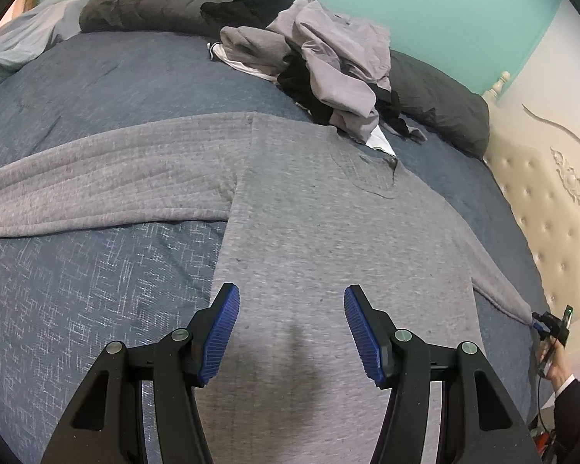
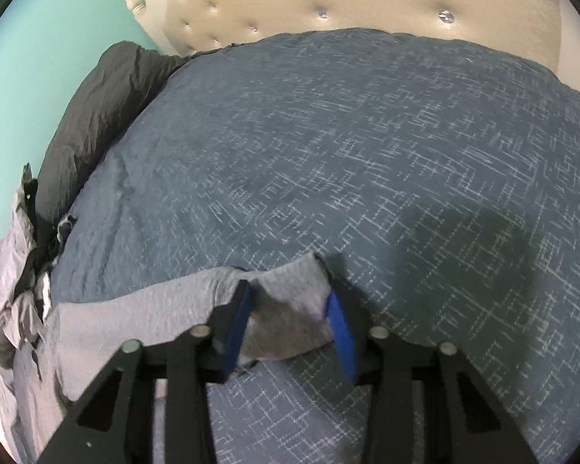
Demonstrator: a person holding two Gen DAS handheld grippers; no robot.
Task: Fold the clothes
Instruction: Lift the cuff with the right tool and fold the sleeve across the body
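Note:
A grey long-sleeve shirt lies spread flat on the blue bedspread, its neck toward the far side. One sleeve stretches out to the left. My left gripper hovers open over the shirt's lower body, with nothing between its blue pads. The other sleeve runs taut to the right and ends at my right gripper. In the right wrist view, the sleeve cuff sits bunched between the jaws of the right gripper, both pads against the cloth.
A pile of unfolded grey, black and white clothes lies at the far side of the bed. A dark pillow rests beside it, against the cream tufted headboard. A hand and dark sleeve hold the right gripper.

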